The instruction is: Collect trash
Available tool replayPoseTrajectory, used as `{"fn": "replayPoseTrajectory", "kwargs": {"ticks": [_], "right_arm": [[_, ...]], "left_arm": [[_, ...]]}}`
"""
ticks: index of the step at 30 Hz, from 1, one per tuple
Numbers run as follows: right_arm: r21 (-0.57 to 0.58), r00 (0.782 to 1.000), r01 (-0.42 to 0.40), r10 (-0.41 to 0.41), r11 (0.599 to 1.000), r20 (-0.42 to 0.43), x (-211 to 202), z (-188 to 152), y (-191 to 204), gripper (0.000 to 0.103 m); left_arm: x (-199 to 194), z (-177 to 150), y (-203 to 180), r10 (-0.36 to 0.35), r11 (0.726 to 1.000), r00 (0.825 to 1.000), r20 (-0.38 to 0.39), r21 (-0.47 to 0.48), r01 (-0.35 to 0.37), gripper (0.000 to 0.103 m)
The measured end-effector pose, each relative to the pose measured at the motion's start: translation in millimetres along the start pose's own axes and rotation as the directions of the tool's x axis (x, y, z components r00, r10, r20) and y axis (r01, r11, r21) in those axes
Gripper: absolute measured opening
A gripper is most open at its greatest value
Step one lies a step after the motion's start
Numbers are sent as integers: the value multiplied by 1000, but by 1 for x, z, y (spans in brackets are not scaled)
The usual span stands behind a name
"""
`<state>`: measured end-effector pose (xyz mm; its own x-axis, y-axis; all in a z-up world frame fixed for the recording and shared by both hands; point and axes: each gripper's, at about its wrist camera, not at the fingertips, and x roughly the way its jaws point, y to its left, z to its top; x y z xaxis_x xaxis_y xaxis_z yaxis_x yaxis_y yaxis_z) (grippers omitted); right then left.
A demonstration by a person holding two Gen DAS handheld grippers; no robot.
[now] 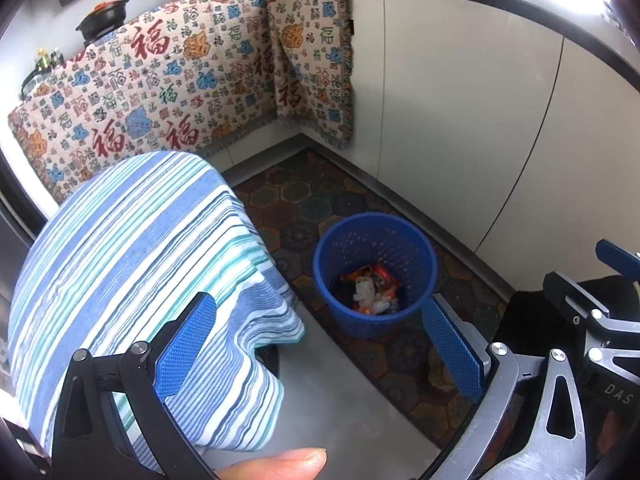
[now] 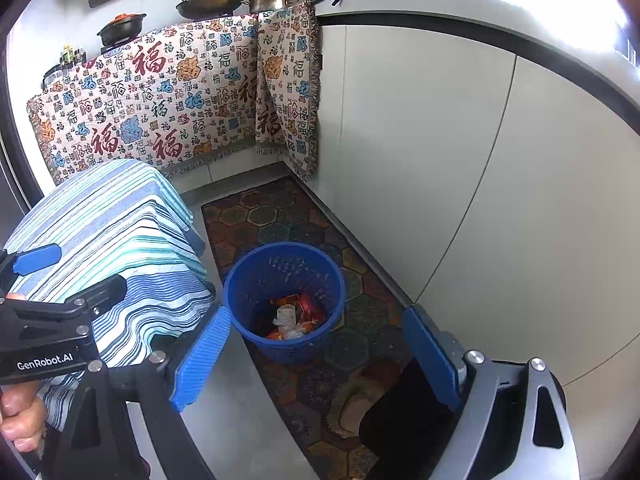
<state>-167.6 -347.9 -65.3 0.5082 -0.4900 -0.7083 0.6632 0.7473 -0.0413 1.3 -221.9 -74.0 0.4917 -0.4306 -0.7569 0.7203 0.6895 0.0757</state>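
A blue mesh waste basket (image 1: 332, 276) stands on the patterned floor mat; it also shows in the right wrist view (image 2: 240, 300). Orange and white wrappers (image 1: 372, 286) lie crumpled at its bottom, seen too in the right wrist view (image 2: 294, 318). My left gripper (image 1: 320, 350) is open and empty, held above and in front of the basket. My right gripper (image 2: 316, 360) is open and empty, also above the basket's near side. The right gripper shows at the right edge of the left wrist view (image 1: 592, 308); the left gripper shows at the left of the right wrist view (image 2: 52, 280).
A table under a blue striped cloth (image 1: 132, 264) stands left of the basket. A patterned blanket (image 2: 160, 100) hangs over the counter with pans (image 2: 212, 2) on top. White cabinet doors (image 2: 440, 160) line the right. A hexagon-patterned mat (image 2: 280, 216) covers the floor.
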Motion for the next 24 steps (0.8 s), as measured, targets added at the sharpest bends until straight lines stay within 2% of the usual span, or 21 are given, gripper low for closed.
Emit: {"fn": "replayPoseTrajectory", "kwargs": {"ticks": [24], "right_arm": [[1,1000,-3,3,1000,-23,2,-5,10,90]], "left_arm": [[3,-2,4,-13,1000,1000,-19,7,13,103]]}}
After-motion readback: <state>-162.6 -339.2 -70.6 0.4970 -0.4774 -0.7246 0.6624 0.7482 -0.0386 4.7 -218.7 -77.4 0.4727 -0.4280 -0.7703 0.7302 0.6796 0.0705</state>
